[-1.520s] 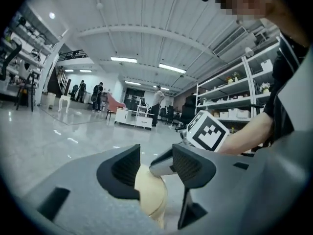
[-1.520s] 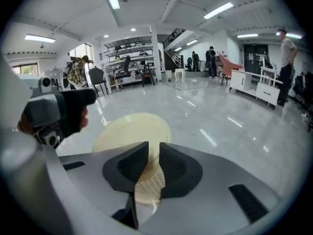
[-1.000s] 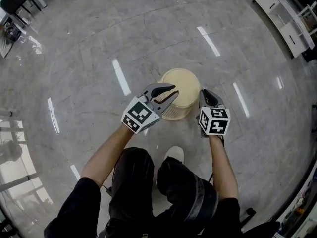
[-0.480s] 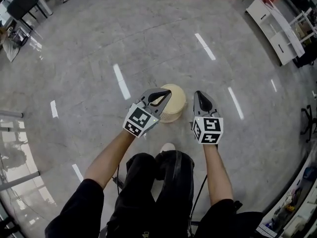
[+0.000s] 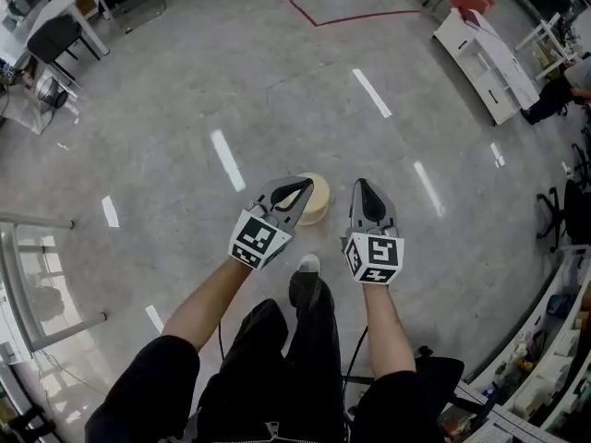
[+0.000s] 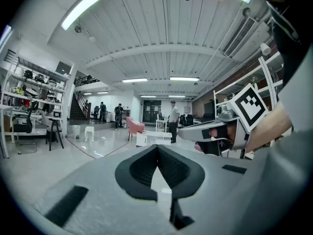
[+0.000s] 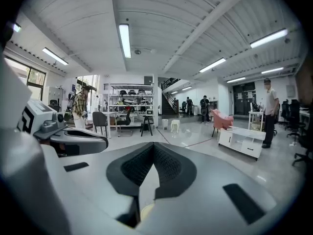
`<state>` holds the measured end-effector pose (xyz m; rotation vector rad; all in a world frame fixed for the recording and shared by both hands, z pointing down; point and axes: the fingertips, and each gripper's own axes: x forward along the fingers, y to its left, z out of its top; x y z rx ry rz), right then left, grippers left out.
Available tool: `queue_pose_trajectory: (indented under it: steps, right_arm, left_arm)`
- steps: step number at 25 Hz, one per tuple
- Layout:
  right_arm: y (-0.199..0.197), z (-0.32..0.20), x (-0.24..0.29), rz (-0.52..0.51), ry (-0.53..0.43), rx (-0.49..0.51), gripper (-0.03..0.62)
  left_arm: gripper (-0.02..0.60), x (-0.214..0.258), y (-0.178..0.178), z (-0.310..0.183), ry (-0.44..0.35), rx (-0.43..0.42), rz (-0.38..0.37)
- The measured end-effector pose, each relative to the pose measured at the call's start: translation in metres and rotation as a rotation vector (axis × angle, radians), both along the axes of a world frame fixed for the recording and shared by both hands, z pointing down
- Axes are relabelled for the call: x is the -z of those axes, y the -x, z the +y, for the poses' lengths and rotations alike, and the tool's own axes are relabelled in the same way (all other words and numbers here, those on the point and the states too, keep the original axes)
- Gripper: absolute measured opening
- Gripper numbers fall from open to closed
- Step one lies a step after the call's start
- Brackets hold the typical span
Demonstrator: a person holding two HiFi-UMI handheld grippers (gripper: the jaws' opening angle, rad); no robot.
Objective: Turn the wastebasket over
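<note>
The cream wastebasket (image 5: pixel 317 201) stands on the grey floor just ahead of the person's shoe, with a flat closed face up; the left gripper partly hides it in the head view. My left gripper (image 5: pixel 307 185) is held high above it, jaws shut with nothing between them. My right gripper (image 5: pixel 360 185) is level with it on the right, also shut and empty. In the left gripper view the pads meet at the left gripper (image 6: pixel 157 146), and the right gripper (image 6: pixel 184 133) shows beside it. The right gripper view shows the right gripper (image 7: pixel 153 144) with its jaws together.
A white low cabinet (image 5: pixel 480 49) stands far right, with a red floor line (image 5: pixel 314 18) beyond the basket. Desks and chairs (image 5: pixel 51 30) sit at the far left, a metal frame (image 5: pixel 32 280) near left. Several people stand far off in the hall (image 7: pixel 268 112).
Both grippers have risen away from the wastebasket and their jaws have gone from apart to shut. The head view has risen too, so the basket looks smaller and stays on the floor.
</note>
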<state>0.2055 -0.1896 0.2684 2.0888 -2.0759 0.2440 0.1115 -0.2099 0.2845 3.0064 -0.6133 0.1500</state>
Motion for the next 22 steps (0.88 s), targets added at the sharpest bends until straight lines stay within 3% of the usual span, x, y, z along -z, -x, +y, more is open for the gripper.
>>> queue_pose_trajectory:
  steps: [4, 12, 22]
  right_arm:
    - [0.022, 0.026, 0.073, -0.003, -0.017, -0.003, 0.009]
    - [0.058, 0.069, 0.149, -0.007, -0.031, -0.015, 0.009]
    - [0.084, 0.097, 0.184, -0.029, -0.069, -0.019, 0.008]
  left_arm:
    - [0.006, 0.073, 0.017, 0.021, 0.016, 0.018, 0.012]
    - [0.006, 0.155, 0.041, 0.065, 0.029, 0.064, 0.035]
    - [0.006, 0.182, 0.065, 0.096, 0.058, 0.107, 0.05]
